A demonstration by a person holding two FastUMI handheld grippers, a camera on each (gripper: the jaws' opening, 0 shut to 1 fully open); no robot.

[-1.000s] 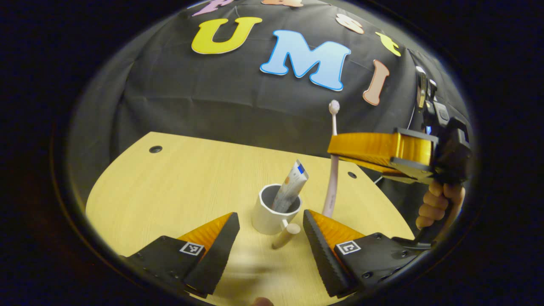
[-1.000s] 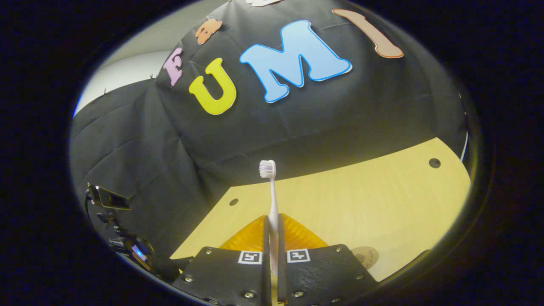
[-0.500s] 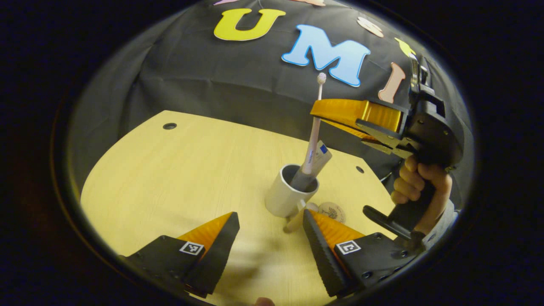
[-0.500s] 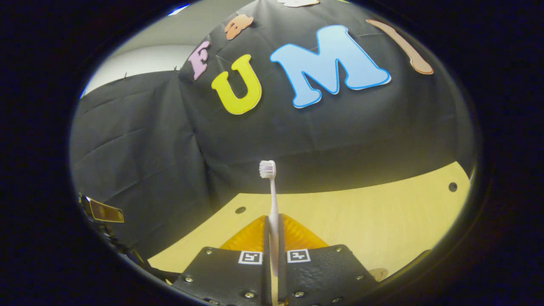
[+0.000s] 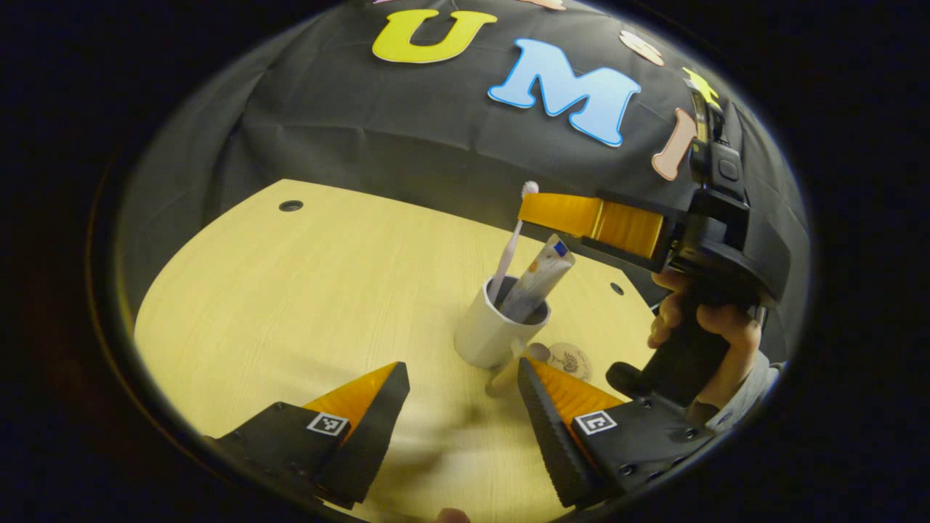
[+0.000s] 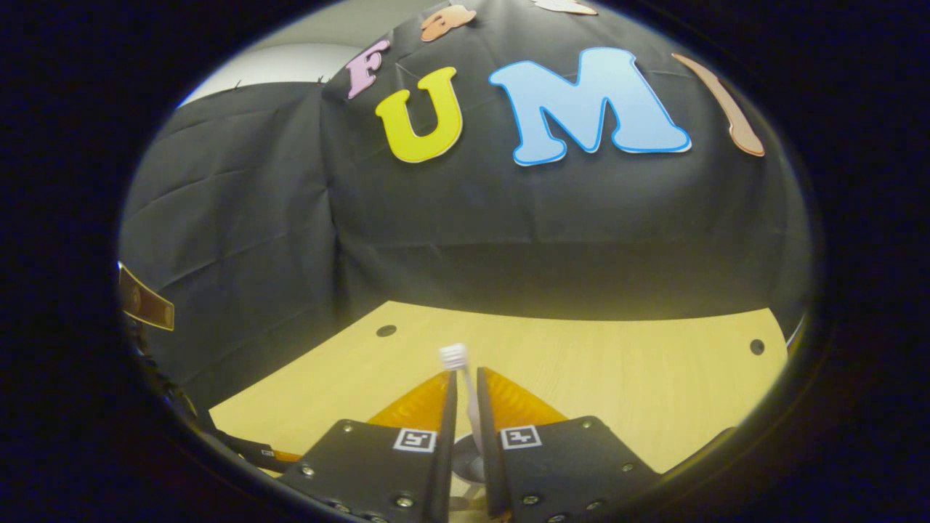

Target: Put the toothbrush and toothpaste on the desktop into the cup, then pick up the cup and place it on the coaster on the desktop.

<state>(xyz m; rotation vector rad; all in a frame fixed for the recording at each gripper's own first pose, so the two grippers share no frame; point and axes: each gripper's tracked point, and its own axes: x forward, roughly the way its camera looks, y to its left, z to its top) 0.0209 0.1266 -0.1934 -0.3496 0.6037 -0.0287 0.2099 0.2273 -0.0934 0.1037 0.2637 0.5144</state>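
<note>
Toothbrush [image 5: 511, 240] dropped into round cup [image 5: 490, 335]; right tool [image 6: 463, 385] released; left tool [image 5: 462, 396] agape.

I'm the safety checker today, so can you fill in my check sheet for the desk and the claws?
Surface: wooden desktop with small round holes, dry and tidy.
Job's things: white cup stands upright on the desktop, beside the coaster, not on it. The toothpaste and the toothbrush both lean inside the cup.
Clutter: nothing seen.
Grippers: left claw is wide open, low, in front of the cup. Right claw hangs above the cup, its fingers a little apart with the toothbrush loose between them; a hand holds its grip.
Cables: nothing seen.
Surroundings: black cloth wall behind the desk.
</note>
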